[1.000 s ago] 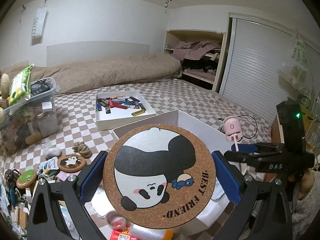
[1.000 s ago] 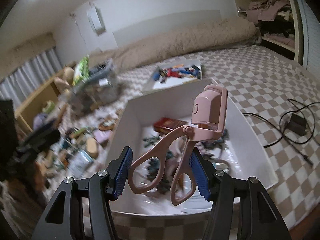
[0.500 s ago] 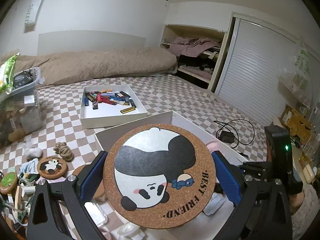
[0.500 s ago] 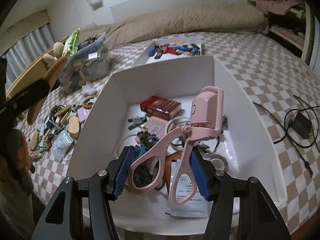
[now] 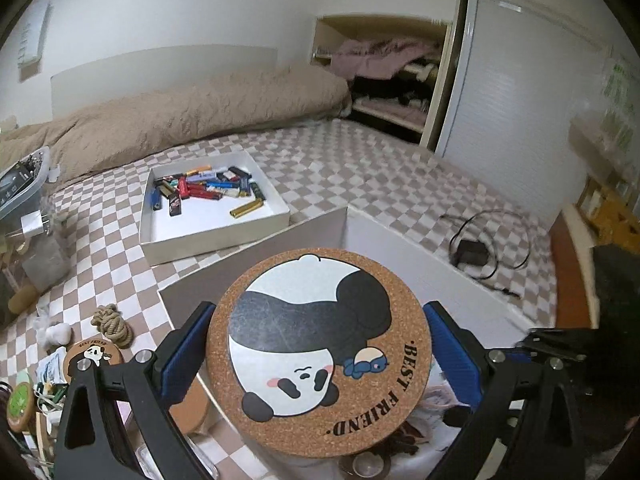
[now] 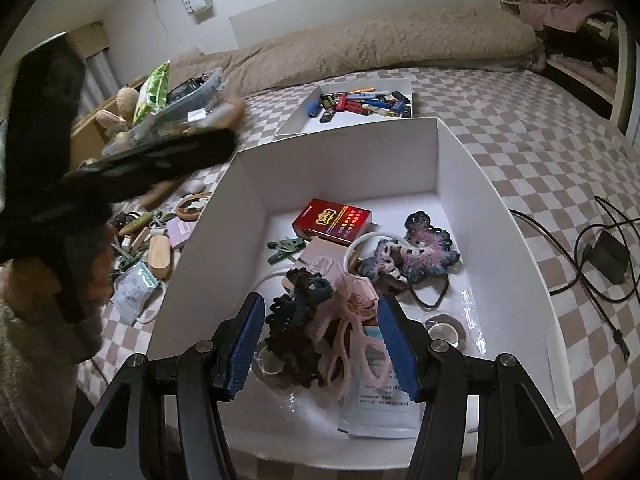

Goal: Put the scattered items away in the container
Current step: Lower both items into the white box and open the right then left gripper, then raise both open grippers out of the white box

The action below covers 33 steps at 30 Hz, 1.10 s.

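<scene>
**Coaster up, curler in box**

Left tongs (image 5: 318,354) pinch panda cork coaster (image 5: 319,352) over near-left corner of white box (image 6: 460,160). Left of box on bed: 2nd panda coaster (image 5: 93,356), rope knot (image 5: 112,324). Right tongs (image 6: 320,346) spread wide, holding nothing, above box's near end; pink eyelash curler (image 6: 356,320) lies inside w/ red pack (image 6: 332,222), crochet piece (image 6: 416,252).

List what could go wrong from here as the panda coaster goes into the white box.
1. The left gripper pinches the cork coaster only by its rim, so it may tilt or slip out early.
2. The coaster sits over the white box near wall; released here, it could catch that edge and fall outside.
3. The open right gripper hangs low over the pink curler and crochet pieces, and might snag them on withdrawal.
</scene>
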### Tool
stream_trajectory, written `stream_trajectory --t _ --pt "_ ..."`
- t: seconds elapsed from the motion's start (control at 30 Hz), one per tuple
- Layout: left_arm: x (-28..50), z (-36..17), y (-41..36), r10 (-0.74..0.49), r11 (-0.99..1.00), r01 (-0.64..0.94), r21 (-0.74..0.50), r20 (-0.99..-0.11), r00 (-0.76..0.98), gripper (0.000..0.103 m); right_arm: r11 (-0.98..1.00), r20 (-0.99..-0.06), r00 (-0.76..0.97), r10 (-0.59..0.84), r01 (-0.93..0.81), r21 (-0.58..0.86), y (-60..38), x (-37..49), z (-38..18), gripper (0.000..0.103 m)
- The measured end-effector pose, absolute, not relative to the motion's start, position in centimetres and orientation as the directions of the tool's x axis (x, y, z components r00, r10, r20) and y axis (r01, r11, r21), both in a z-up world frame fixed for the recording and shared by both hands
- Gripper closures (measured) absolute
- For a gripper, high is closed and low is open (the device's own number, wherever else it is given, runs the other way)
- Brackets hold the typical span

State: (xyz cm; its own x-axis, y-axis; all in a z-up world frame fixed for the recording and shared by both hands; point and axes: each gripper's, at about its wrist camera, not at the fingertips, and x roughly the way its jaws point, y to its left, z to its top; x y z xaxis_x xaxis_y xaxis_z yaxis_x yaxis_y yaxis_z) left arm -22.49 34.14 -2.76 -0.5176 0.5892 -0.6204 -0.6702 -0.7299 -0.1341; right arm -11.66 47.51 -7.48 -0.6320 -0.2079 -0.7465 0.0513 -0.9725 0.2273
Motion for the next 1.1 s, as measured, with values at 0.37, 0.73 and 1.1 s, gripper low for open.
stream_trajectory --t 0.37,0.73,1.1 --pt "-25.0 -5.6 36.1 0.535 -0.749 -0.651 -0.125 -0.693 -0.483 0.002 -0.951 -0.728 -0.631 -0.269 0.053 0.305 47.9 -10.9 -8.1 0.044" --pt "-25.6 -7.6 34.6 0.509 -0.763 -0.628 -0.151 -0.74 -0.44 0.0 -0.943 -0.715 -0.645 -0.271 0.028 0.333 48.5 -10.8 -8.5 0.044" --pt "-24.5 -5.6 32.5 0.536 -0.758 -0.63 -0.171 -0.713 -0.452 0.0 -0.941 -0.71 -0.654 -0.26 0.005 0.34 47.7 -10.8 -8.2 0.044"
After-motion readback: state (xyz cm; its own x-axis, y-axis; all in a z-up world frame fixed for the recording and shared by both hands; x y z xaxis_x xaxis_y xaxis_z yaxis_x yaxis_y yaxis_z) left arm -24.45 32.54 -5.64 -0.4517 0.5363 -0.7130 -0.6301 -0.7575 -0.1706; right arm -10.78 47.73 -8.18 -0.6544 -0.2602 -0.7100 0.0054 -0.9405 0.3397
